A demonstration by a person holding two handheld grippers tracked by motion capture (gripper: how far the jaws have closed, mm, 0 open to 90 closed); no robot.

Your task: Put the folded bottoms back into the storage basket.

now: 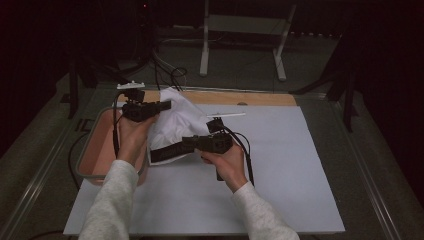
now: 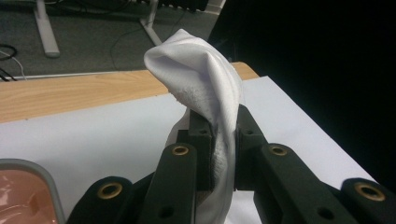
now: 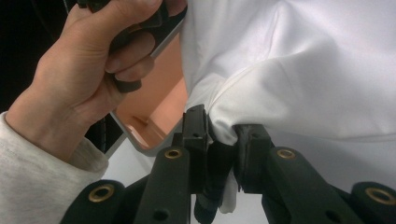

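Two grippers share one white garment (image 1: pixel 176 125) with a black band along one edge, held up between them above the white table sheet (image 1: pixel 280 165), just beside the pink tub (image 1: pixel 97 150) at the table's left. The left gripper (image 1: pixel 162 106) is clamped tight on a fold of the white cloth, and the right gripper (image 1: pixel 189 141) is closed just as firmly on the cloth close to the black band. The fabric looks light, soft and limp: it will sag and bunch wherever it is unsupported, and its smooth weave may slide out of a shallow bite, so the hem or the thicker band seems the safest place to take hold. The high view gives the whole layout, with both hands, the tub and the wooden strip (image 1: pixel 235 98) at the far edge. The left gripper view shows the cloth (image 2: pixel 205 79) rising in a peak out of the closed jaws. The right gripper view shows the dark band pinched with white cloth (image 3: pixel 299 84), and the left hand (image 3: pixel 88 70) in front of the tub.
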